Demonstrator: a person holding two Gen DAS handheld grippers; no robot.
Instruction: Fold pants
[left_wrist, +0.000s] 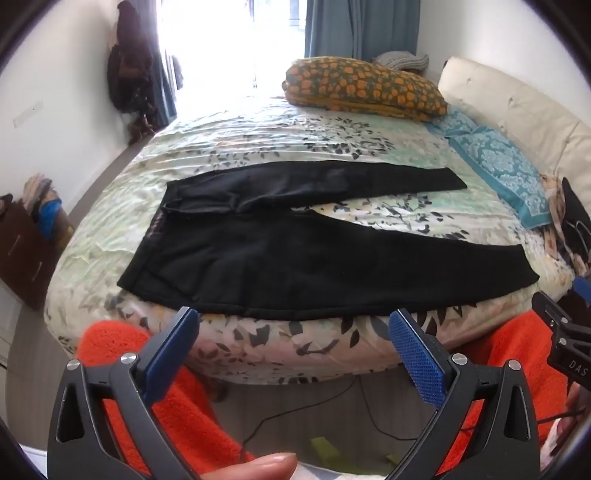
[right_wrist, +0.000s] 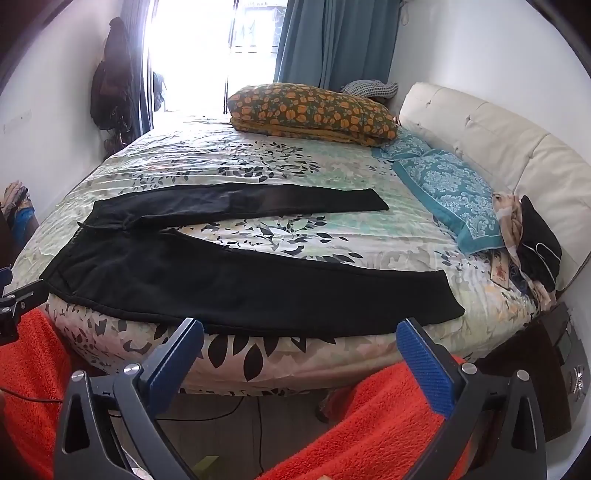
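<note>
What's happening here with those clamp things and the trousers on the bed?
A person holds a two-finger gripper in each hand, about to fold the black pants. The pants lie flat on the bed, legs spread apart, unfolded. The left gripper and right gripper both hover open at the near edge, touching nothing.

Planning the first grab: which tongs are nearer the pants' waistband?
Left. The left tongs hover off the bed edge nearer the waistband; the right tongs hover farther toward the near leg's cuff.
</note>
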